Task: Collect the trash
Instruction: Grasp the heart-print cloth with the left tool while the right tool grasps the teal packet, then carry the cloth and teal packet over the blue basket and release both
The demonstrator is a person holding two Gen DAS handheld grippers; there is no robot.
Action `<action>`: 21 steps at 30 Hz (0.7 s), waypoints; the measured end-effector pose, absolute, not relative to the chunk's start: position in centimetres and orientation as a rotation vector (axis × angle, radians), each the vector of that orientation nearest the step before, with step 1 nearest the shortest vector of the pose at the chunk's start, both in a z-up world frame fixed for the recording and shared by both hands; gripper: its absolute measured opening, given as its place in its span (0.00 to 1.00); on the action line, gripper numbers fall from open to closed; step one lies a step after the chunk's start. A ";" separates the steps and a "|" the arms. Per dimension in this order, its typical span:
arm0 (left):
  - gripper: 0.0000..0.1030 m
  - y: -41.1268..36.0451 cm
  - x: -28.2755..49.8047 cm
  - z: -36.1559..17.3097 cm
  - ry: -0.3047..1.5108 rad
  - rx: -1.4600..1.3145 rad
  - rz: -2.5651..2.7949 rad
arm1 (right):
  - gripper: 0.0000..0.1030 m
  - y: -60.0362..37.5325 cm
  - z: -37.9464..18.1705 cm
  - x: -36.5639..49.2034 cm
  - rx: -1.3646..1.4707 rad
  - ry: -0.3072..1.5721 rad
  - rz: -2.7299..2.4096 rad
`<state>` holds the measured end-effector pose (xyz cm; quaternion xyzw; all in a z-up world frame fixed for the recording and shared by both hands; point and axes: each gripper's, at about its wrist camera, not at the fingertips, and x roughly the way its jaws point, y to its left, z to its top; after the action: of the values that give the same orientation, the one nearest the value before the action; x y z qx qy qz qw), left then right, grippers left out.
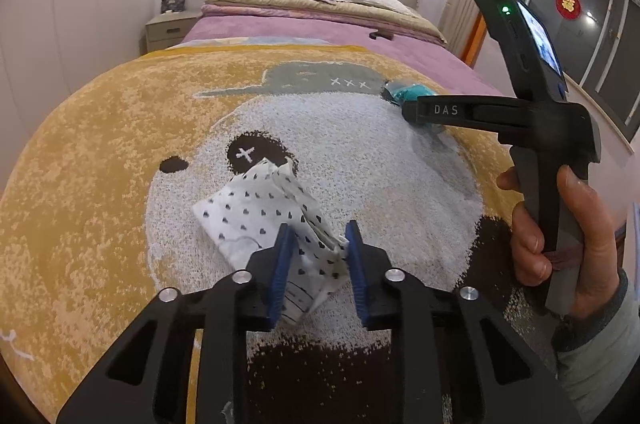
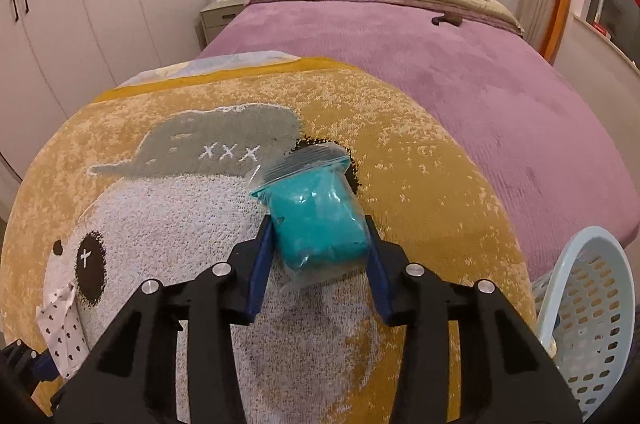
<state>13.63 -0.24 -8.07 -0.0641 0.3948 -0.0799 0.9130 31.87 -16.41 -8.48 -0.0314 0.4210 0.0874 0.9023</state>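
A white paper wrapper with small black hearts lies crumpled on the bear-print yellow blanket. My left gripper has its blue pads pressed on the wrapper's near end. A clear zip bag of teal stuff rests on the same blanket, and my right gripper is shut on it, pads against both sides. In the left wrist view the right gripper reaches in from the right, held by a hand, hiding most of the teal bag. The wrapper shows at the right wrist view's lower left.
A pale blue perforated basket stands at the bed's right edge near the right gripper. The purple bedspread stretches back to pillows and a headboard, with a small dark object on it. Wardrobes and a nightstand stand to the left.
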 end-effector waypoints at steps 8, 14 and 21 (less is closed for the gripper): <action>0.11 0.7 12.5 -7.2 0.794 -0.181 -0.218 | 0.37 -18.1 -7.0 26.8 -0.027 0.797 0.196; 0.08 0.3 11.7 -5.5 0.760 -0.191 -0.252 | 0.37 -21.1 -5.0 23.2 0.028 0.745 0.180; 0.08 -3.1 11.4 -2.2 0.691 -0.138 -0.319 | 0.37 -25.6 -1.6 19.2 0.078 0.661 0.125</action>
<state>11.40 -3.13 -2.20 -0.0672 0.3370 -0.1555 0.9262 19.25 -25.57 -1.56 0.0384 0.3240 0.0613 0.9433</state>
